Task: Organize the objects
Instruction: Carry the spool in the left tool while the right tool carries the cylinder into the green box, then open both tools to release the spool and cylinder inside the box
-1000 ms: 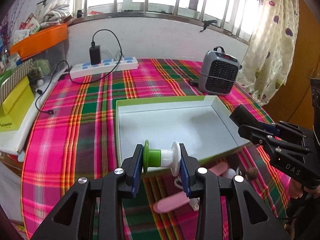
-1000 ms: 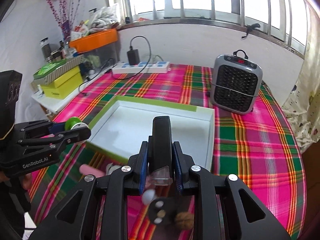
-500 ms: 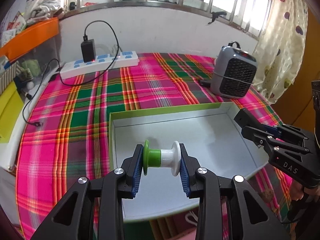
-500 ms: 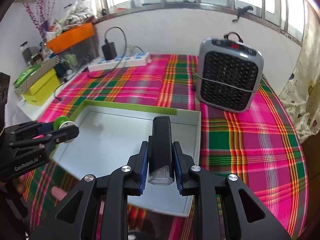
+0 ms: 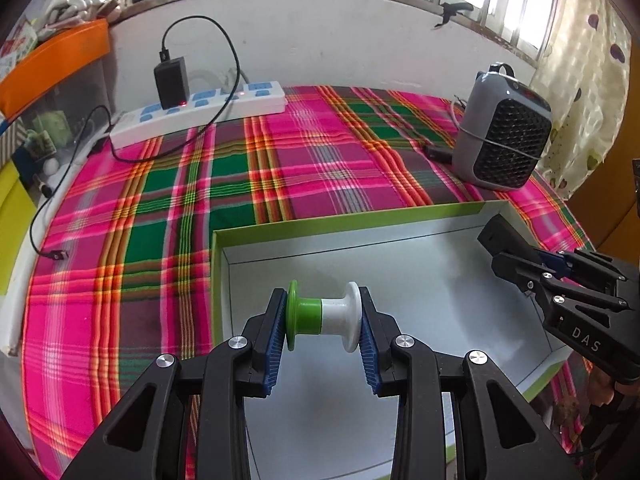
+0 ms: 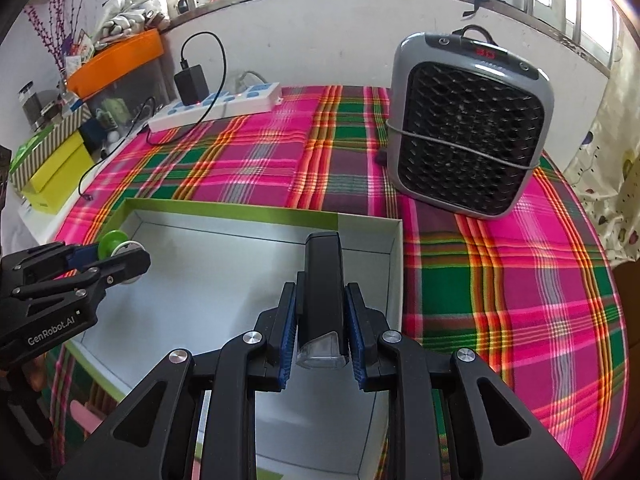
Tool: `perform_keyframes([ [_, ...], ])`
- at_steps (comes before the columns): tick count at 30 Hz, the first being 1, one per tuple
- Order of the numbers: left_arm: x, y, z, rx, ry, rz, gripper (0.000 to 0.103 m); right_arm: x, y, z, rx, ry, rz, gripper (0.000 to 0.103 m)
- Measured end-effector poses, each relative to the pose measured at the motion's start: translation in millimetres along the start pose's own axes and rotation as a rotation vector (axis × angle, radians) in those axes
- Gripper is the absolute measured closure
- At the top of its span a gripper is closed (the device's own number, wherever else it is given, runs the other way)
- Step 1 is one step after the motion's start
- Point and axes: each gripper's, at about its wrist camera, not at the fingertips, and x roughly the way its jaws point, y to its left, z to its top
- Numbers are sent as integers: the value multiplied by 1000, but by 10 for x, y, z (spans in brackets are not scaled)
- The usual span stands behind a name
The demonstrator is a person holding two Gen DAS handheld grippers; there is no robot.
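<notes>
Leftward, left hand-held gripper (image 5: 323, 328) pinched green-white spool (image 5: 323, 316), long axis crosswise between pads, hanging above left part of white box (image 5: 344, 222). Rightward, right hand-held gripper (image 6: 321, 330) clamped black device (image 6: 322, 280), long axis pointing forward, above box's right edge. Box floor directly below both. Device's identity unclear; near rim cut off.

The box (image 5: 416, 220) loses its near edge behind the left gripper (image 5: 323, 332) at the bottom of the left wrist frame. At lower left of the right wrist frame, a pink object (image 6: 86, 420) shows only as a sliver beyond the box rim. The heater (image 6: 470, 128) display glows red, its digits too blurred to read. Shelf clutter (image 6: 72, 60) at upper left is too small to identify.
</notes>
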Motion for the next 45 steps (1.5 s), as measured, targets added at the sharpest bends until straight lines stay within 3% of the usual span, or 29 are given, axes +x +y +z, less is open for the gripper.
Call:
perform_keyframes([
  [30, 134, -68, -8, 41, 26, 58, 72, 125, 59, 22, -23, 14, -10, 78],
  [41, 130, -74, -8, 34, 36, 43, 70, 131, 32, 29, -10, 12, -1, 78],
  [45, 109, -66, -15, 23, 34, 39, 67, 98, 26, 24, -4, 1, 6, 71],
])
